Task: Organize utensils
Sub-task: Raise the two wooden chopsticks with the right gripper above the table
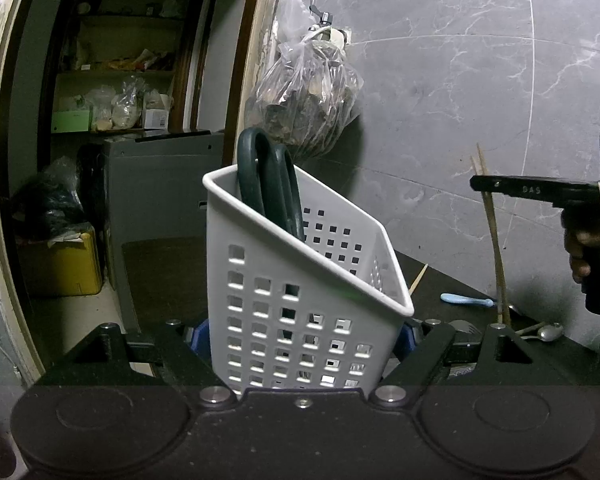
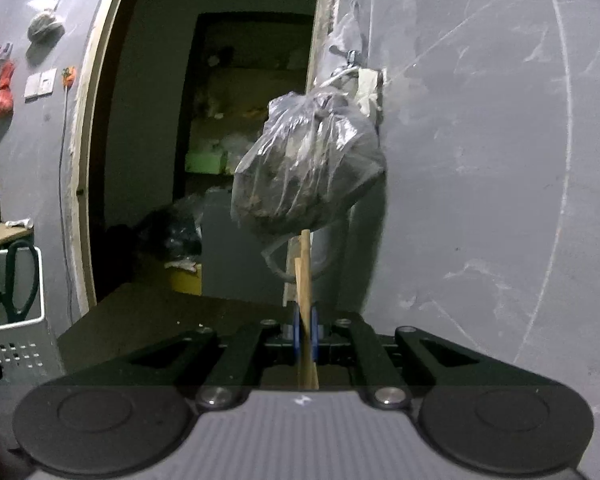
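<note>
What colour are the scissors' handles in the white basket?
Dark green. The scissors stand handles-up in the white basket, clearest in the left wrist view.

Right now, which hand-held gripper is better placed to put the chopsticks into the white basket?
The right hand-held gripper. It is shut on the chopsticks, upright and off the table. The left hand-held gripper is shut on the white basket, where scissors already stand.
</note>
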`<state>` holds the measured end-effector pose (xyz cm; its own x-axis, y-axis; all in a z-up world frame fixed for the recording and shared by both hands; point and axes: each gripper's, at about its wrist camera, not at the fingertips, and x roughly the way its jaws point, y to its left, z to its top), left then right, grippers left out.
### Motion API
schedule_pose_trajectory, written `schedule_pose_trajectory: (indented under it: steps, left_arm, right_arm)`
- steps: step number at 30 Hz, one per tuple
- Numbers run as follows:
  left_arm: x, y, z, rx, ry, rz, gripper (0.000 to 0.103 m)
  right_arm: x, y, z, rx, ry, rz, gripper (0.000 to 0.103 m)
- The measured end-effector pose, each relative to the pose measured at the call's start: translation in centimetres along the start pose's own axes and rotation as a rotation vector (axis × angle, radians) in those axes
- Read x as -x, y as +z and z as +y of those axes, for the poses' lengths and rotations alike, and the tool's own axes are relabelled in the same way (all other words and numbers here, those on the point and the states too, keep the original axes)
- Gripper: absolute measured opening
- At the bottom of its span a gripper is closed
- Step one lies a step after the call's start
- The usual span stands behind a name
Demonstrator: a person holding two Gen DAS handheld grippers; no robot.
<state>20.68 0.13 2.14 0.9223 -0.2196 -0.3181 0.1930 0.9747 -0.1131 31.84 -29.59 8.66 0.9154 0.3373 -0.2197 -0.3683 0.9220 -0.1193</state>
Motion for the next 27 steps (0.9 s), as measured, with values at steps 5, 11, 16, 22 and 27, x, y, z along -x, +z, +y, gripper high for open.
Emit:
schedule_pose_trajectory:
  steps: [5, 11, 16, 22, 27]
  left_arm:
    - [0.0, 0.0, 0.0, 0.000, 0.000, 0.000, 0.083]
    - [0.0, 0.0, 0.0, 0.002, -0.001, 0.001, 0.083]
    - [0.0, 0.0, 0.1, 0.002, 0.000, 0.001, 0.083]
    - [-0.1, -0.2, 0.1, 0.002, 0.002, 0.002, 0.083]
    - [-0.3, -0.3, 0.2, 0.006, -0.001, 0.006, 0.083]
  right_arm:
    - [0.6, 0.3, 0.1, 0.000, -0.021, -0.019, 0.006]
    - [0.8, -0.1, 0.2, -0.004, -0.033, -0.014, 0.006]
    - [0.4, -0.2, 0.3, 0.009, -0.020, 0.020, 0.006]
    - [-4.7, -1.8, 0.7, 0.102, -0.032, 0.218, 0.006]
    - [-10.2, -3.1, 0.5, 0.107, -0.031, 0.334, 0.006]
